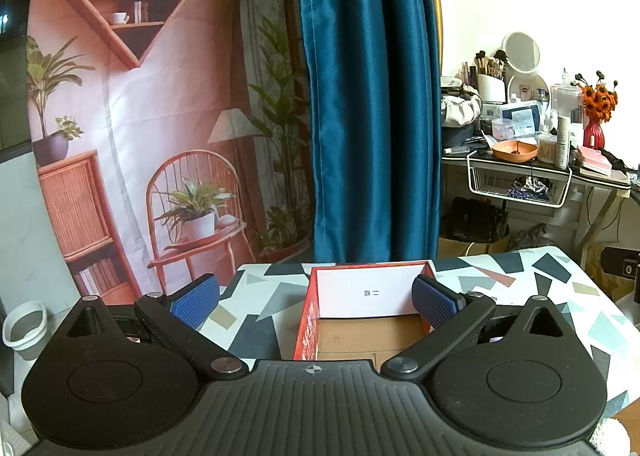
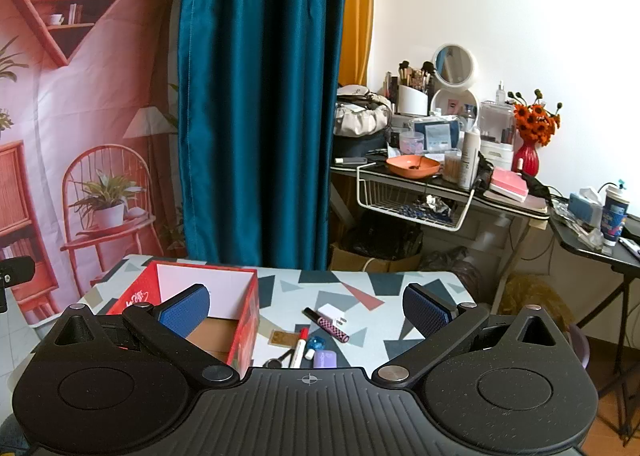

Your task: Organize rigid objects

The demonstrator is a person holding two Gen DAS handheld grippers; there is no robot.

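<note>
A red open box with a bare cardboard floor stands on the patterned table; it also shows at the left in the right wrist view. My left gripper is open and empty, hovering over the box's near end. My right gripper is open and empty above a cluster of small items: a red-capped white marker, a pink checkered tube, a white charger plug, a blue gem-like piece, a lilac case, a brown card.
Behind the table hang a blue curtain and a printed backdrop. A cluttered vanity desk with a wire basket stands to the right. A black side table holds a cup. A white bin sits on the floor at left.
</note>
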